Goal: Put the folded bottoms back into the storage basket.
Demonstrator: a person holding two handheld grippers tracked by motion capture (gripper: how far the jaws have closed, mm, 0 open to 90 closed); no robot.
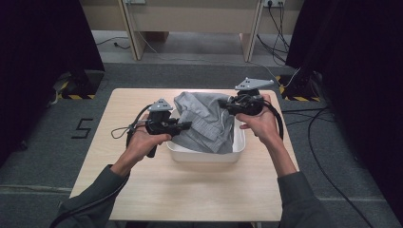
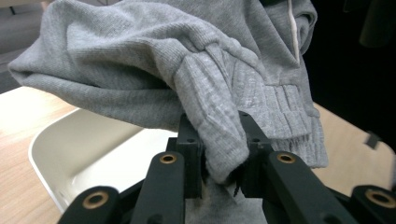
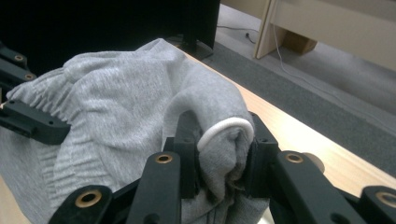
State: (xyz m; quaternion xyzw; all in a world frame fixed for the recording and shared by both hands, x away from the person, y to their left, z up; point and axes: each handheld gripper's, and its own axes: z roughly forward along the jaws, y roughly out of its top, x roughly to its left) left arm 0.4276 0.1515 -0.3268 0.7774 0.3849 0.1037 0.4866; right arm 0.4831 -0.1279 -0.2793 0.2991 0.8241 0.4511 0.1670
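Grey garment hides white tub's inside.

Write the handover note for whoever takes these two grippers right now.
Left gripper: shut on a bunched fold of the grey sweatshirt, near its ribbed hem.
Right gripper: shut on another fold of the same garment, with a white cord caught across it.
Things: the sweatshirt hangs between the two grippers, over the white tub that sits on the wooden table; its lower part seems to still lie in the tub.
Done: both grips are set and the garment is partly raised.
Left: probably lift it clear of the tub and lay it on the table; where it goes is for you to judge.
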